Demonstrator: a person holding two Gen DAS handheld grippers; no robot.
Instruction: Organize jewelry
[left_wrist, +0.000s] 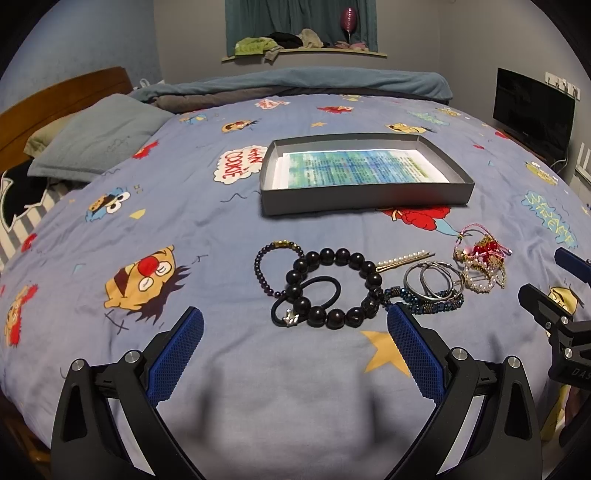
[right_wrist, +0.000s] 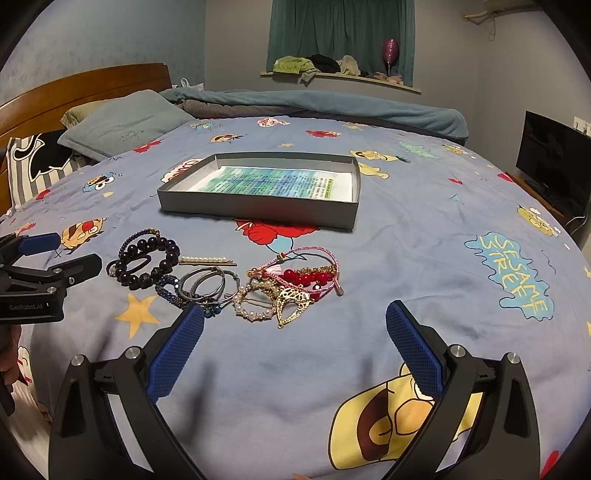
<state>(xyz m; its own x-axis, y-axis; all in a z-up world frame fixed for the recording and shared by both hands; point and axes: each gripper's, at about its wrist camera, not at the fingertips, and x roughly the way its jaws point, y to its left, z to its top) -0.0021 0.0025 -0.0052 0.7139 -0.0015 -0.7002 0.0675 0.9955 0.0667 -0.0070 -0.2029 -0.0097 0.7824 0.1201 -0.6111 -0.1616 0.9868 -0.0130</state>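
Observation:
A row of jewelry lies on the bed. In the left wrist view: a large dark bead bracelet (left_wrist: 364, 267), a black hair tie (left_wrist: 325, 280), a small purple bead bracelet (left_wrist: 258, 264), a pearl hairpin (left_wrist: 404, 259), silver bangles (left_wrist: 432, 280) and a red-and-gold tangle (left_wrist: 482, 258). An open grey box (left_wrist: 365, 195) with a printed sheet inside lies beyond. My left gripper (left_wrist: 295, 325) is open just short of the dark bracelet. My right gripper (right_wrist: 295, 319) is open, just short of a gold pendant (right_wrist: 291, 302) and a pearl bracelet (right_wrist: 251, 301).
The bed has a blue cartoon sheet (left_wrist: 184, 221). Pillows (left_wrist: 99, 140) and a wooden headboard (left_wrist: 48, 99) are at the left, a folded blanket (left_wrist: 295, 81) at the far side. A dark TV screen (left_wrist: 532, 110) stands at the right.

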